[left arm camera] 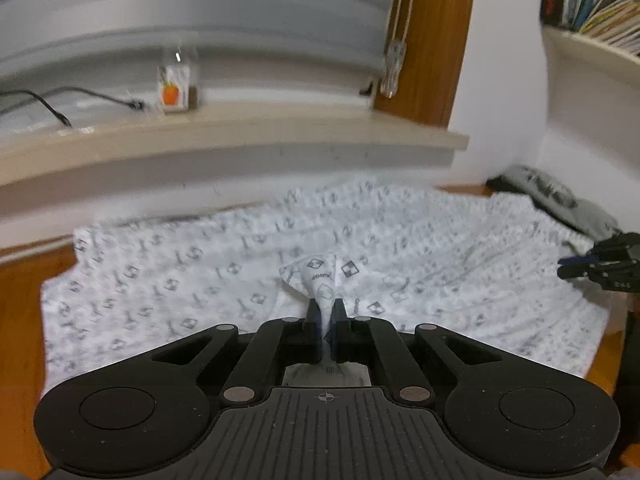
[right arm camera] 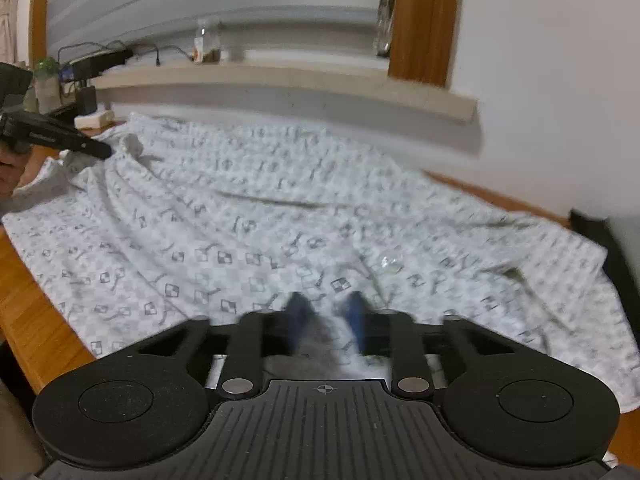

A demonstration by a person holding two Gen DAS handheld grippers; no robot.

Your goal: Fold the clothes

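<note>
A white patterned garment [right arm camera: 280, 216] lies spread over the wooden counter [right arm camera: 24, 300]; the right tool [right arm camera: 326, 320], blurred, pinches its near edge.

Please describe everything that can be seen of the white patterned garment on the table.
The garment is white, thin-looking cloth printed with small grey squares and marks. It lies spread, with soft wrinkles, over most of a wooden table below a window sill. A clear button shows on it. The left tongs are shut on a pinched-up fold of its near edge. The right tongs sit at its near edge too, blurred, with cloth between the fingers.
</note>
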